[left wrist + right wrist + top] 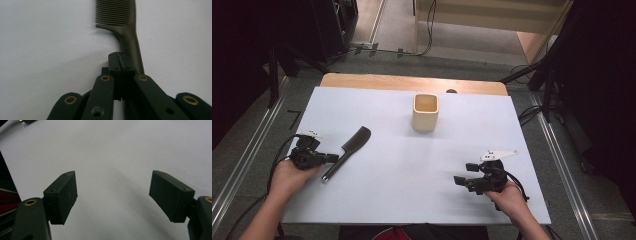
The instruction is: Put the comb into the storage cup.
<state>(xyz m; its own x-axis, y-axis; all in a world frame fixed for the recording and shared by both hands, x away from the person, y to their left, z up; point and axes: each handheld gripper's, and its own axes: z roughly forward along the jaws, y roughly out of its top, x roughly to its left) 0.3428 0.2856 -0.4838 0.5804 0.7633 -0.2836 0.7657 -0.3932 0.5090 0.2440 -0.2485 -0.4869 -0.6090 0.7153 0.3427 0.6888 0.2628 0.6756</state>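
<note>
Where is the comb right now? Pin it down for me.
In the high view the comb lies on the left of the white table, angled with its teeth toward the beige cup, its handle end just beside the left gripper.

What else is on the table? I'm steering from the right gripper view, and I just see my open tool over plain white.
Observer: In the high view, a black comb lies flat on the left side of the table.
Operator: Where's the other tool?
Observer: The left tool is right at the comb's handle, and its jaws are shut together.
Operator: Is there anything else?
Observer: Yes, a cream cup stands upright near the far edge, around the middle, with nothing touching it.
</note>
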